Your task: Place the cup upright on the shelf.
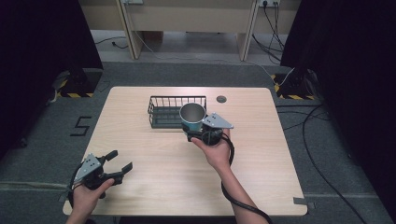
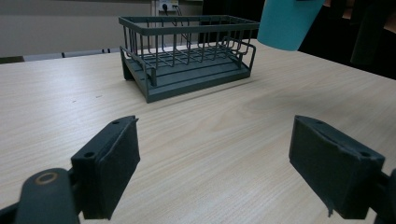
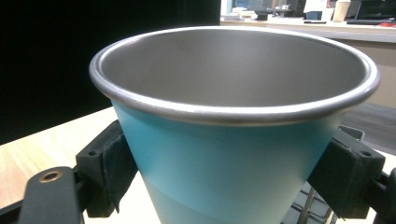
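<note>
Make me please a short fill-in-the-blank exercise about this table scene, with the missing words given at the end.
1. The right tool is shut on a blue ____ with a metal inside.
2. The left tool is ____ and holds nothing.
3. The wire basket on the table has ____ inside it.
4. The cup is held ____, with its mouth facing up.

Missing words: cup; open; nothing; upright

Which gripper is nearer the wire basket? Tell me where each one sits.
Right. The right gripper holds the blue cup at the wire basket's front right corner. The left gripper hovers open near the table's front left corner, far from the basket.
</note>
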Demonstrator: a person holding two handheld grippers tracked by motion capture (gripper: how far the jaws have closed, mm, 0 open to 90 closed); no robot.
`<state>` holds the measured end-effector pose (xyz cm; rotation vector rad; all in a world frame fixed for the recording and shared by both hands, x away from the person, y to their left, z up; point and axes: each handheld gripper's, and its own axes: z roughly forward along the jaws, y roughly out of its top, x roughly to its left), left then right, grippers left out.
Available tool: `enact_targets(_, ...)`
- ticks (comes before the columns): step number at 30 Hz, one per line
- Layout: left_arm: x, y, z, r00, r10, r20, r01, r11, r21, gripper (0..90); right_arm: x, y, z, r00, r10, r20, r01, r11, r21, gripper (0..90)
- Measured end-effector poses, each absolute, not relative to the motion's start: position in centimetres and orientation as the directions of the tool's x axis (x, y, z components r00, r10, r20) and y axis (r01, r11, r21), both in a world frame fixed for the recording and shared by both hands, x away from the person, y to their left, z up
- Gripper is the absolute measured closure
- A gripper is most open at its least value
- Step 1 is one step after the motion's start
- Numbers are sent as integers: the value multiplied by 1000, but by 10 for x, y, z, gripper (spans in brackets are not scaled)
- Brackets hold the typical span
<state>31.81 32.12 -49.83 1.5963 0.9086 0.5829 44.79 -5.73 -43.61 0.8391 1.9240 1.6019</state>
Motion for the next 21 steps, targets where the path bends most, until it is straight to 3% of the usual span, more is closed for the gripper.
enact_targets(21,318,321,-498,577,810,-105,244,-48,969,154,468,-52,-425,-668,744,16,140,105,985,178)
